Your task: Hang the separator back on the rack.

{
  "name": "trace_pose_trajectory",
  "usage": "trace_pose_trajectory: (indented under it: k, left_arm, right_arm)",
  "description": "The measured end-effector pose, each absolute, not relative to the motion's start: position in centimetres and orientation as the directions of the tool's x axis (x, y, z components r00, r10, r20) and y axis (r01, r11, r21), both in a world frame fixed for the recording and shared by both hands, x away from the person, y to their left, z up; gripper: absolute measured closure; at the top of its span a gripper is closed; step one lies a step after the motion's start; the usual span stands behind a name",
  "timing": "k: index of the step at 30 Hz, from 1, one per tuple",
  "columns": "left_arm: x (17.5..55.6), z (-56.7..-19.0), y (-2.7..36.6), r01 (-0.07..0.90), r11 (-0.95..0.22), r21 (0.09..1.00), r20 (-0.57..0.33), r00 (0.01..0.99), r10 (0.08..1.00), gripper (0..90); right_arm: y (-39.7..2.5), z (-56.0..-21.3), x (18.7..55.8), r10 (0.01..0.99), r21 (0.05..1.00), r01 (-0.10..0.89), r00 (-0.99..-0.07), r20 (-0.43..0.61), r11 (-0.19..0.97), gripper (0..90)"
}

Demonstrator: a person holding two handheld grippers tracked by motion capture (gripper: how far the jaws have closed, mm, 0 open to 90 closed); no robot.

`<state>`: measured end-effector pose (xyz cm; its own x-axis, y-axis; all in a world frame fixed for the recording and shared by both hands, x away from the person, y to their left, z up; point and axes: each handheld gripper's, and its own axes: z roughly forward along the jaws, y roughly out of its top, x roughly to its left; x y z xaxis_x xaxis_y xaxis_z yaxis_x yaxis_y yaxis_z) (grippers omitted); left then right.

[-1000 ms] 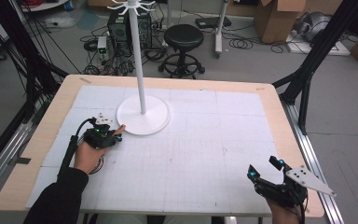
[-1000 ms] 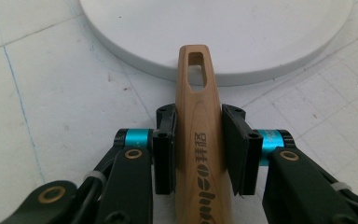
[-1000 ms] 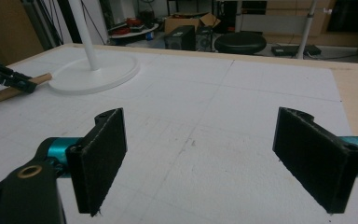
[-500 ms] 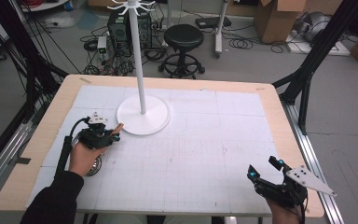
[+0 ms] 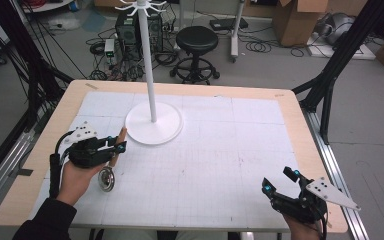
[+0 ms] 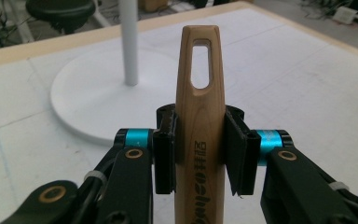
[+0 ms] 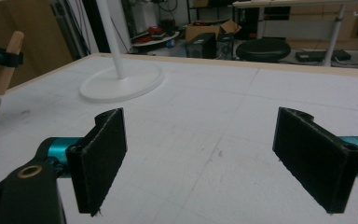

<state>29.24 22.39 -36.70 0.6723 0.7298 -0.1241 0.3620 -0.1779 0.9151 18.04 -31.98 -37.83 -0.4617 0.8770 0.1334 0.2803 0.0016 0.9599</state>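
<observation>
Gripping: left gripper is clamped on a wooden handle, both pads pressed flat against its sides
Held thing: a utensil with a round metal head at the near end of the handle; what kind of utensil, cannot tell
Location: held over the left part of the table, at roughly 8 o'clock from the white stand in the high view; whether the head touches the mat, cannot tell
Long axis: handle tip points to about 1 o'clock, toward the rim of the stand's base; metal head trails at 7 o'clock, beside the hand
Key relation: stand base lies just beyond the handle tip, near but apart; the left gripper is far nearer the stand than the right
Judgement: slot in the handle tip and the hooks at the stand's top suggest hanging, which would call for a lift well up the pole
Right gripper: jaws spread wide, nothing between them, at 5 o'clock on the table, well apart from the stand
Materials: handle is smooth pale wood, tapered, with dark printed characters; head shiny metal; stand is a glossy white disc and slim pole; mat white with a fine grid, scuffed; pads black and foam-like
</observation>
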Motion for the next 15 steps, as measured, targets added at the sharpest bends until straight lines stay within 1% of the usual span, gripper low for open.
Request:
trace_pose_trajectory:
  k: [1, 3, 4, 5, 7, 8, 10, 13, 14, 15]
  left_arm:
    - [28.5, -36.3, 22.1, 0.342, -0.160, 0.926, -0.135, 0.697, 0.704, 67.5]
    - [28.2, -36.2, 22.0, 0.331, -0.154, 0.931, -0.137, 0.708, 0.693, 67.5]
    - [27.8, -36.0, 21.8, 0.321, -0.149, 0.935, -0.138, 0.719, 0.681, 67.5]
    - [27.4, -35.9, 21.5, 0.308, -0.146, 0.940, -0.136, 0.733, 0.666, 67.5]
    - [26.6, -35.4, 20.8, 0.275, -0.152, 0.949, -0.122, 0.767, 0.629, 67.5]
    - [26.6, -35.4, 20.8, 0.275, -0.152, 0.949, -0.122, 0.767, 0.629, 67.5]
    - [26.2, -35.1, 20.4, 0.265, -0.140, 0.954, -0.132, 0.792, 0.596, 67.5]
    - [25.7, -35.0, 19.8, 0.250, -0.138, 0.958, -0.133, 0.818, 0.560, 67.5]
    - [25.5, -35.0, 19.5, 0.240, -0.142, 0.960, -0.127, 0.831, 0.542, 67.5]
    - [25.3, -35.1, 19.4, 0.234, -0.145, 0.961, -0.124, 0.839, 0.530, 67.5]
  right_arm:
    - [-31.8, -37.7, 18.0, 0.863, 0.961, 0.278, -0.485, 0.141, -0.001, 16.1]
    - [-31.7, -37.7, 18.1, 0.853, 0.960, 0.278, -0.499, 0.151, -0.008, 16.0]
    - [-31.4, -37.6, 18.2, 0.826, 0.959, 0.282, -0.535, 0.176, -0.021, 16.0]
    - [-31.4, -37.6, 18.2, 0.826, 0.959, 0.282, -0.535, 0.176, -0.021, 16.0]
    - [-30.8, -37.5, 18.4, 0.771, 0.952, 0.300, -0.592, 0.235, -0.059, 15.9]
    - [-30.5, -37.4, 18.5, 0.765, 0.955, 0.292, -0.602, 0.229, -0.057, 15.9]
    - [-30.2, -37.3, 18.5, 0.755, 0.956, 0.288, -0.615, 0.228, -0.054, 15.9]
    - [-29.3, -36.8, 18.6, 0.701, 0.967, 0.253, -0.684, 0.201, -0.030, 16.0]
    - [-28.5, -36.4, 18.6, 0.662, 0.974, 0.226, -0.727, 0.182, -0.019, 16.0]
    - [-28.5, -36.4, 18.6, 0.662, 0.974, 0.226, -0.727, 0.182, -0.019, 16.0]
